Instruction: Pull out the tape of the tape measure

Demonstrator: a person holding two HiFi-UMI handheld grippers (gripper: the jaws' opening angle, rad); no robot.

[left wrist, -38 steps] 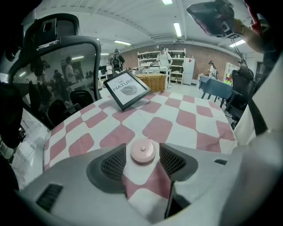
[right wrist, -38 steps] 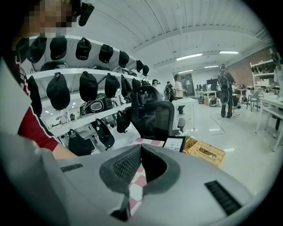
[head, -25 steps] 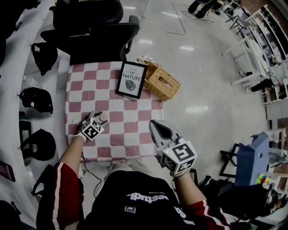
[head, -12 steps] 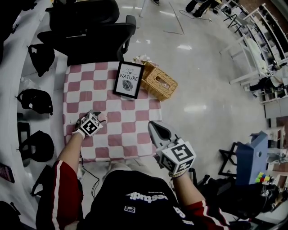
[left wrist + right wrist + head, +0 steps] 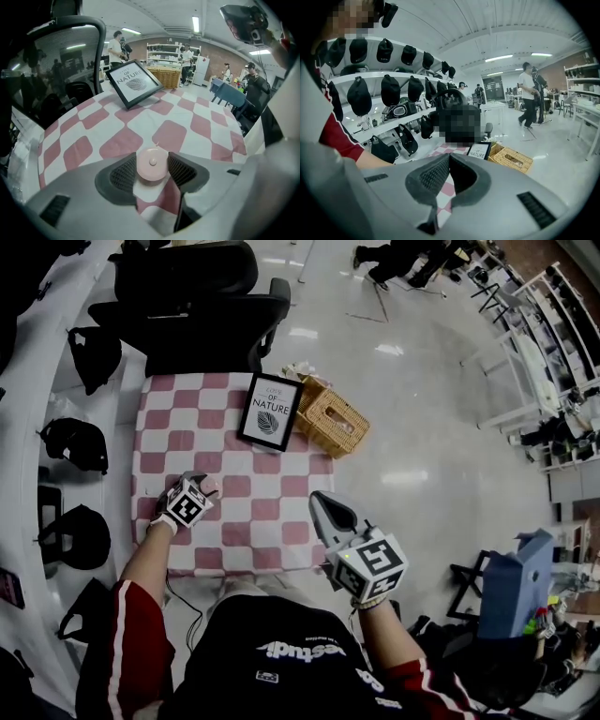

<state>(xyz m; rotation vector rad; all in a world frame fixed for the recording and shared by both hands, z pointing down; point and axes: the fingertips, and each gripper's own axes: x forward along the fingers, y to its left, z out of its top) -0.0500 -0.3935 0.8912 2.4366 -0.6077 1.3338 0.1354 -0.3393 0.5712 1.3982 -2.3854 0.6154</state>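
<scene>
**Status.** Across the last second, neither gripper changes position in the head view. Only the camera framing shifts slightly.

**Left gripper.** The left gripper (image 5: 208, 487) remains at the left side of the checked table (image 5: 272, 507). Its jaws are closed on the tape measure (image 5: 152, 165), a round pink case. Both ribbed pads touch the sides of the case. The case sits low over the cloth, at centre frame in the left gripper view. A small pale tab at the far edge of the case may be the tape end, but the view is too coarse to confirm this.

**Right gripper.** The right gripper (image 5: 446, 159) remains off the lower right corner of the table, well apart from the case. Its jaws are together at the tips and hold nothing.

**Meaning for the task.** The case is secured, but no tape is drawn out. The pull has not started. The next step probably requires the right gripper to part its jaws and approach the tape end.

**Other items.** A framed print (image 5: 270, 412) and a wicker basket (image 5: 335, 420) stand at the far edge of the table, clear of the work area.
</scene>
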